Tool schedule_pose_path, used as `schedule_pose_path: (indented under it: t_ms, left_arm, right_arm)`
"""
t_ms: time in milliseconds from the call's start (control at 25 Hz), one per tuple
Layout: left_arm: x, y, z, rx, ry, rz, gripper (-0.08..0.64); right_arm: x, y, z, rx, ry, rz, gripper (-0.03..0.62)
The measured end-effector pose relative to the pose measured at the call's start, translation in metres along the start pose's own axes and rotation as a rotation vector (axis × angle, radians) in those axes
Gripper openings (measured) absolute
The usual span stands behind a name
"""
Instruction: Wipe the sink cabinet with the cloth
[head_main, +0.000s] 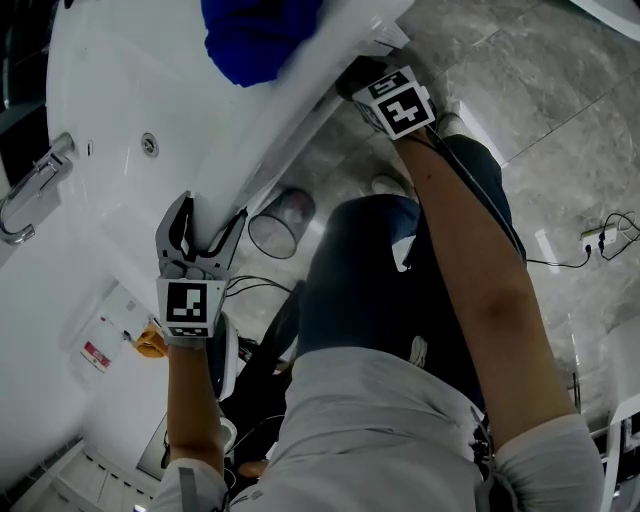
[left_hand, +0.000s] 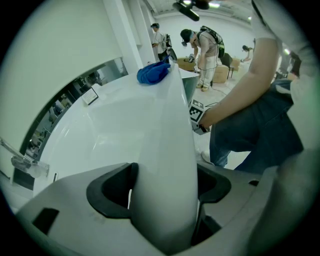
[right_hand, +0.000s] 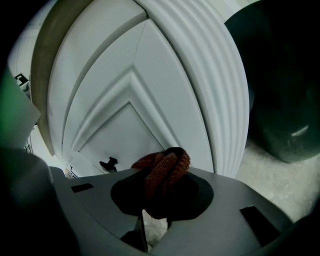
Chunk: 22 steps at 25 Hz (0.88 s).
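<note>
Rust-brown cloth (right_hand: 165, 170) pinched tight in right gripper (right_hand: 161, 202), close up against white cabinet door (right_hand: 125, 125); wiping judged under way, share already done not readable. Left gripper (head_main: 208, 224) clamped astride sink rim (left_hand: 165, 150), bracing. Blue cloth (left_hand: 154, 72) lying idle farther along.

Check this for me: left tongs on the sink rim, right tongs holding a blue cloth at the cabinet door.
Wrong colour: the right gripper view shows the right tongs holding a rust-brown cloth at the cabinet door. The blue cloth lies on the sink top. As stated, the left tongs are on the rim.
</note>
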<state>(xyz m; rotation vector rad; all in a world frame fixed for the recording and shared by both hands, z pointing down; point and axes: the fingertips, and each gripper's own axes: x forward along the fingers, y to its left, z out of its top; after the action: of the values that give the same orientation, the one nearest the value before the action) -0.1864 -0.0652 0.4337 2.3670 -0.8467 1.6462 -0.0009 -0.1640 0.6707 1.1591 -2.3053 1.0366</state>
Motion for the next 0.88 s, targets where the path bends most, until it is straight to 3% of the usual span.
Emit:
schedule_pose_path:
  t_ms: [320, 600, 880]
  left_arm:
    - [0.0, -0.002, 0.0, 0.0, -0.001, -0.001, 0.328]
    - [0.002, -0.001, 0.002, 0.002, -0.005, -0.005, 0.328]
    - [0.001, 0.0, 0.003, 0.005, -0.011, 0.001, 0.328]
  right_arm:
    - [-0.017, 0.012, 0.014, -0.026, 0.005, -0.033, 0.077]
    - [-0.044, 0.034, 0.044, -0.06, -0.086, -0.077, 0.077]
    - [-0.049, 0.048, 0.049, -0.049, -0.136, -0.119, 0.077]
